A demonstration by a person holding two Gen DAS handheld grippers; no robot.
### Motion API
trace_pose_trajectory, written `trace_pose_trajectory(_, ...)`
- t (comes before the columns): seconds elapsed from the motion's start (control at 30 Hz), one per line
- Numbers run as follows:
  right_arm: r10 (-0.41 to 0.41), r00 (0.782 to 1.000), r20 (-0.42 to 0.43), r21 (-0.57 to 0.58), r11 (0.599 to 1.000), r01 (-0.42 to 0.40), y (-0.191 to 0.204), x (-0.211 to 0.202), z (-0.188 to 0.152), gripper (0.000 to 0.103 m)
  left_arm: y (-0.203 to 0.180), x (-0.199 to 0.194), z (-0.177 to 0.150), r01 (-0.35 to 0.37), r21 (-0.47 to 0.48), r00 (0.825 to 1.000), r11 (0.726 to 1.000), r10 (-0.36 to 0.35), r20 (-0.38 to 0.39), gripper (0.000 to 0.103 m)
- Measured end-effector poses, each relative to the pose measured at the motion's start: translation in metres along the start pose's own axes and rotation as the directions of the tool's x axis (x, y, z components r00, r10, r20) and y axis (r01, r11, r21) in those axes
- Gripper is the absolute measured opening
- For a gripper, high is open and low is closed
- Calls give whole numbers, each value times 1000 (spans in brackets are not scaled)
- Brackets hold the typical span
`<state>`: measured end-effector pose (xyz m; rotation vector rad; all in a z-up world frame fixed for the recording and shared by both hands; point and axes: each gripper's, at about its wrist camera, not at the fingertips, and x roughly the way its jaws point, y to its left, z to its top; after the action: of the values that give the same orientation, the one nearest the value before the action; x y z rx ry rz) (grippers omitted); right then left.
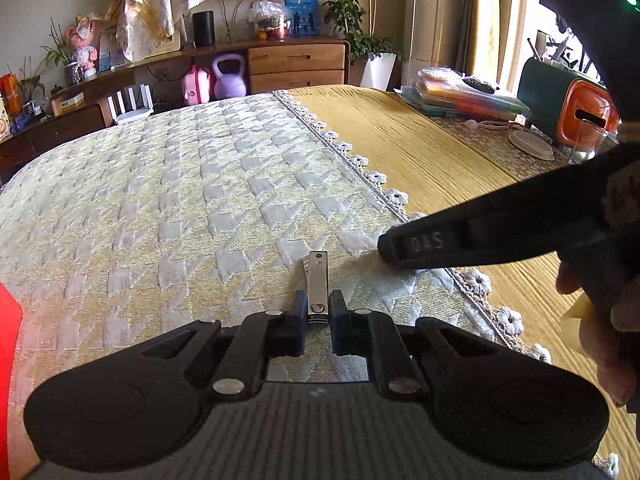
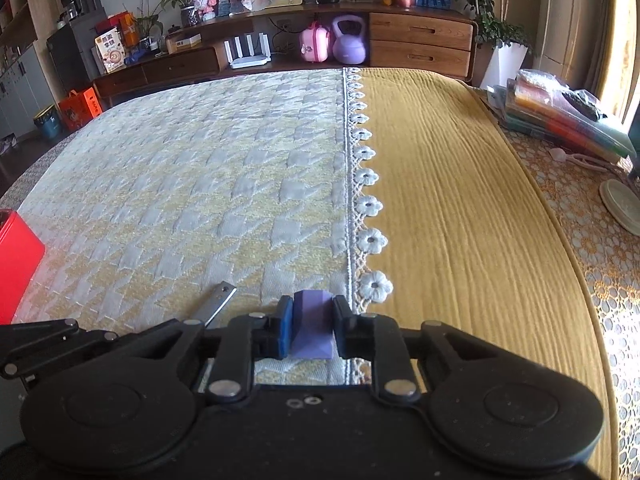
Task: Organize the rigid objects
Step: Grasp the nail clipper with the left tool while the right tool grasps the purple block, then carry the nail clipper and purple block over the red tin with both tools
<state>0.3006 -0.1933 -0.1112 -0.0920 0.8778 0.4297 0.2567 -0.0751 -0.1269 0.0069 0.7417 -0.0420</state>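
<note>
Left wrist: flat steel nail clipper (image 1: 317,285), woven cloth (image 1: 180,200)

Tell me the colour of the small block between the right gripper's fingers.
The block is purple, seen best in the right wrist view.

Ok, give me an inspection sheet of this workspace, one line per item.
Surface: patterned cloth beside a yellow cloth, lace trim between.
Job's things: nail clipper and purple block, both lying on the patterned cloth.
Clutter: red box at left edge; stacked books and white lid at right.
Grippers: left gripper shut on the nail clipper; right gripper shut on the purple block.
Cables: cords behind the sideboard.
Surroundings: kettlebell, potted plant.
</note>
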Motion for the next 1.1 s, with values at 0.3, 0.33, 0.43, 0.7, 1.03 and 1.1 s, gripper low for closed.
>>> trace_pose_trajectory(0.3,59,997,46,122,990,-64,4,-41,-36,20,34,-22,-10,10,-76,999,997,-13,-36,11)
trace_pose_trajectory(0.33,63,997,54,129,989,-70,7,-46,-41,20,37,-26,-12,5,-80,999,997,-8,-40,11)
trace_pose_trajectory(0.43,64,995,73,155,985,-74,17,-60,-55,20,47,-39,-21,-20,-93,998,995,15,-57,11)
trace_pose_trajectory(0.7,85,990,116,204,973,-107,50,-91,-79,20,78,-79,-42,-5,-170,999,985,-4,-53,11)
trace_pose_trajectory(1.03,104,989,105,175,977,-121,95,-106,-91,20,117,-125,-58,19,-255,1000,967,-25,-18,11)
trace_pose_trajectory(1.1,102,989,103,161,980,-118,104,-110,-93,20,126,-130,-58,23,-270,1000,963,-27,-14,11)
